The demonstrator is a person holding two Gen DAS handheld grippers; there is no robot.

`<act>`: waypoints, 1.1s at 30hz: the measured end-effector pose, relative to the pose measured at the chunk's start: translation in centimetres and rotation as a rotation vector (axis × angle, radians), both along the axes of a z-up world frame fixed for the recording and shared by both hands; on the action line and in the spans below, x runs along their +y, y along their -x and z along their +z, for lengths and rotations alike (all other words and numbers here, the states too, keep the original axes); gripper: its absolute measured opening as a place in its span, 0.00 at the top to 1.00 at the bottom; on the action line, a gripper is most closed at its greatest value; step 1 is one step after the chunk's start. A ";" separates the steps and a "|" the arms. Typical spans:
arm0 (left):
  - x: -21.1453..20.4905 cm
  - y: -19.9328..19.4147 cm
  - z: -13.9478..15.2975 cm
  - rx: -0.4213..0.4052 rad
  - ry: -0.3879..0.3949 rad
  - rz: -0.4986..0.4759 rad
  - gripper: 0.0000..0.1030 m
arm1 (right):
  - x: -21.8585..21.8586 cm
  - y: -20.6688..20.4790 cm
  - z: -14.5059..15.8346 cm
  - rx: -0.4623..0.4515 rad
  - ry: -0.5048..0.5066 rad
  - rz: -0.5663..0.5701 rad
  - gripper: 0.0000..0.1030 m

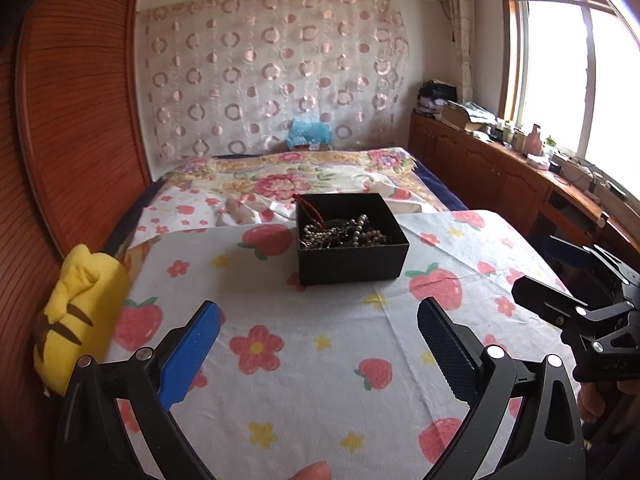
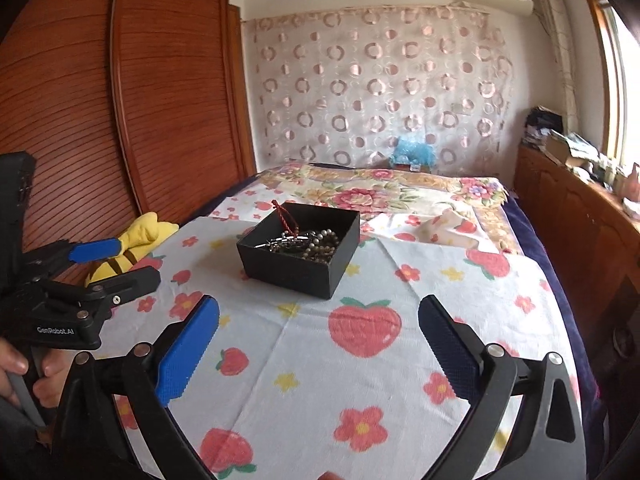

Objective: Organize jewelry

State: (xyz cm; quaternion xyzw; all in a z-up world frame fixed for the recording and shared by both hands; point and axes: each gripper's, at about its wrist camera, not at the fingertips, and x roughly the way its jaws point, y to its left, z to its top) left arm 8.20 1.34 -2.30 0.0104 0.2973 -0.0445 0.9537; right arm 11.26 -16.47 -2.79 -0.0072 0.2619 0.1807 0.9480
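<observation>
A black open box (image 1: pixel 352 258) stands on a strawberry-print cloth (image 1: pixel 304 344); it also shows in the right wrist view (image 2: pixel 296 268). It holds a tangle of bead necklaces (image 1: pixel 344 234) and a red cord (image 2: pixel 285 216). My left gripper (image 1: pixel 318 320) is open and empty, a short way in front of the box. My right gripper (image 2: pixel 318 320) is open and empty, in front of the box and a little to its right. Each gripper shows at the edge of the other's view, the right one (image 1: pixel 560 276) and the left one (image 2: pixel 120 262).
A yellow plush toy (image 1: pixel 80 316) lies at the cloth's left edge against a wooden wardrobe (image 1: pixel 72 128). A bed with a floral cover (image 1: pixel 288 180) lies behind. A wooden cabinet (image 1: pixel 500 168) with clutter runs along the right under a window.
</observation>
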 end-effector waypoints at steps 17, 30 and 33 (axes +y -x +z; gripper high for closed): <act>-0.7 1.3 0.2 -0.019 -0.001 -0.008 0.08 | -1.7 1.6 -0.3 -0.038 -0.029 -0.097 0.02; -0.7 1.4 0.1 -0.019 0.001 -0.008 0.08 | -1.7 1.5 -0.5 -0.036 -0.029 -0.099 0.02; -0.7 1.5 0.1 -0.019 0.000 -0.008 0.08 | -1.8 1.5 -0.5 -0.036 -0.030 -0.099 0.02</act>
